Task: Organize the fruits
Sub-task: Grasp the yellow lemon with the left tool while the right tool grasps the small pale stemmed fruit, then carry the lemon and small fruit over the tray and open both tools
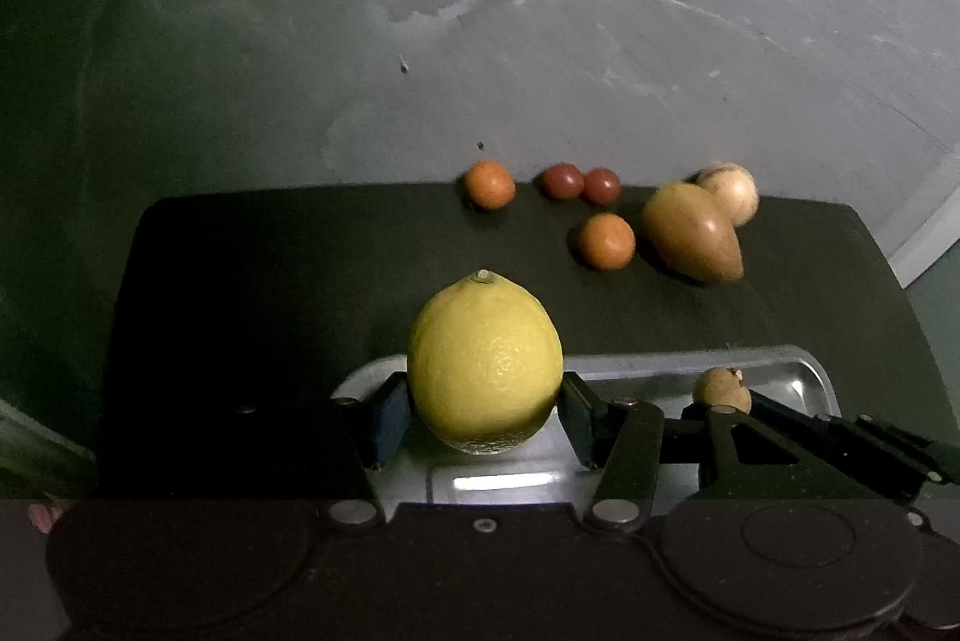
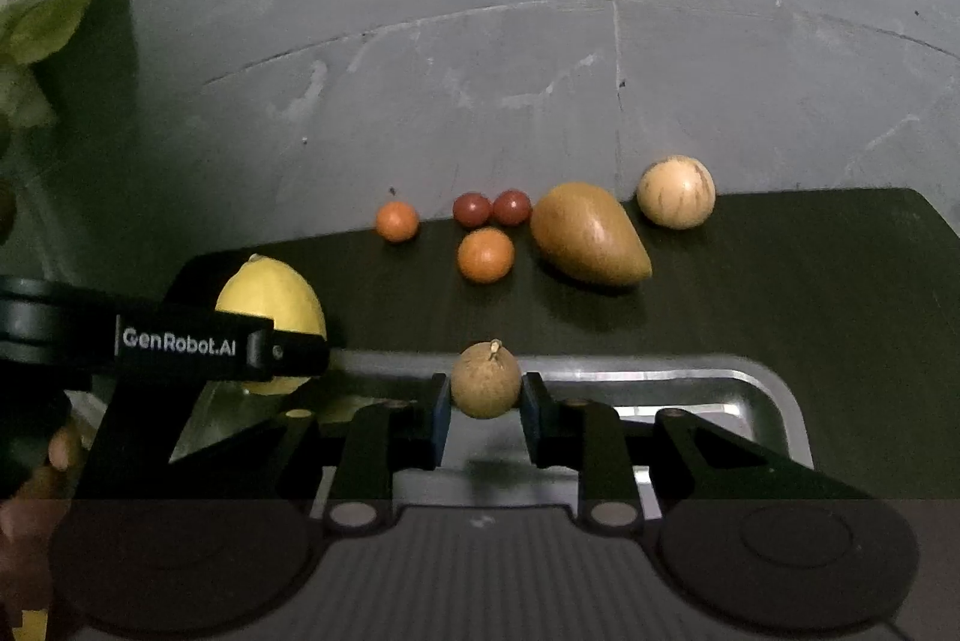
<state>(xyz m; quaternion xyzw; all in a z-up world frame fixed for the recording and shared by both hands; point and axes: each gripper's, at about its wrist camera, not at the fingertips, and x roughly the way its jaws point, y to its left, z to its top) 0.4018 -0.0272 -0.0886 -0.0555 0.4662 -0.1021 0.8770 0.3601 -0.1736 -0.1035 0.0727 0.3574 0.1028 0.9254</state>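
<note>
Left wrist view: the left claw (image 1: 485, 404) pinches a lemon (image 1: 485, 362) by its sides, pads pressed against the rind, stem nub pointing away from the camera. It hangs over the near-left end of a metal tray (image 1: 810, 377) that sits on a dark mat (image 1: 270, 281), which suggests the tray is where the fruit is being gathered. The lemon is bright yellow, pebbled and plump, wider than the pads that hold it, so the grip falls at its widest part, likely to keep it from rolling out. Beyond, on the far edge of the mat, lie two small oranges (image 1: 606, 240), two red tomatoes (image 1: 582, 183), a tan pear-shaped fruit (image 1: 693, 240) on its side and a pale round fruit (image 1: 729, 191) just behind it, seemingly touching. To the right, the other claw carries a small brown fruit (image 1: 720, 388) over the tray.

Right wrist view: the right claw (image 2: 486, 398) pinches that brown fruit (image 2: 486, 382) between its blue pads, short stem up, above the tray's (image 2: 774, 389) middle. It is round, dull and rough-skinned. The lemon (image 2: 273, 299) shows at left, partly hidden by the left claw's arm. Here the pale round fruit (image 2: 676, 192) sits clear of the tan one (image 2: 588, 234). Both claws appear poised to set their fruit down in the tray.
</note>
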